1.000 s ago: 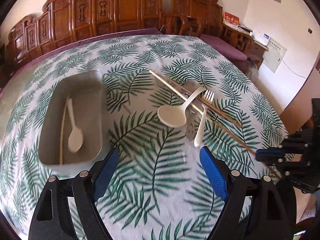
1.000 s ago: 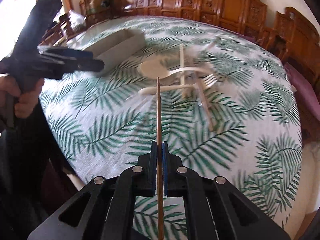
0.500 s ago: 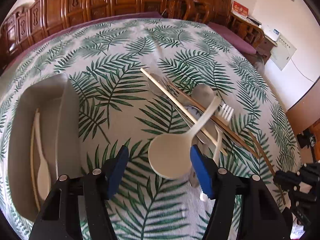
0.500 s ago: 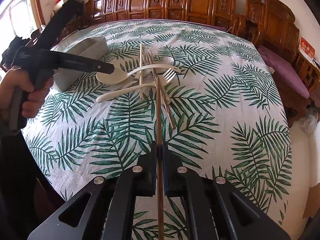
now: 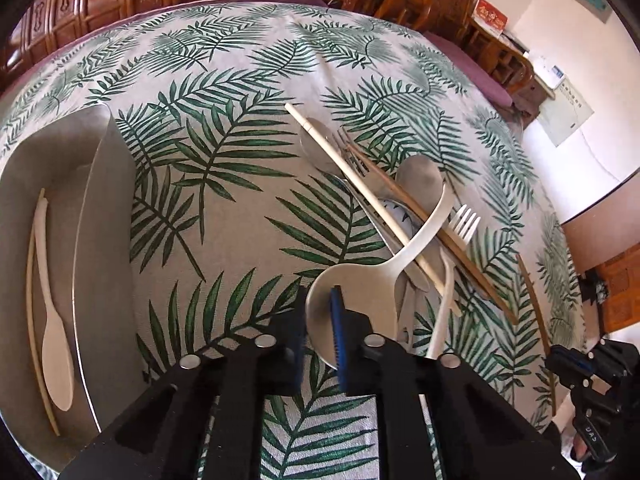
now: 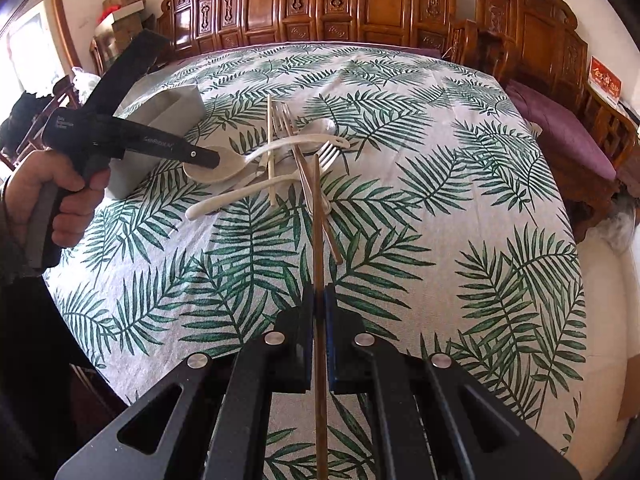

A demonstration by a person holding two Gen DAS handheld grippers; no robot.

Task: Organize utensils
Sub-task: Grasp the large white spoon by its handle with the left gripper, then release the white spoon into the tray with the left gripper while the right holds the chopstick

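My left gripper (image 5: 318,322) is shut on the bowl of a large white ladle-like spoon (image 5: 394,264), whose handle rests across the utensil pile. The pile holds a white plastic fork (image 5: 450,264), a pale chopstick (image 5: 360,188), a brown chopstick (image 5: 432,224) and metal spoons (image 5: 422,178). My right gripper (image 6: 319,300) is shut on a brown chopstick (image 6: 318,220) that points at the pile; the left gripper (image 6: 200,156) shows there at the spoon (image 6: 224,168). A grey tray (image 5: 100,216) at left holds a white spoon (image 5: 54,320) and a chopstick.
The round table has a palm-leaf cloth (image 5: 224,184). Carved wooden chairs (image 6: 360,4) ring the far side. The right gripper (image 5: 588,384) shows at the lower right of the left wrist view. A purple cushion (image 6: 568,136) lies on a bench at right.
My left gripper moved forward to the large white spoon and closed on its bowl. My right gripper kept hold of the brown chopstick and drew nearer the pile.
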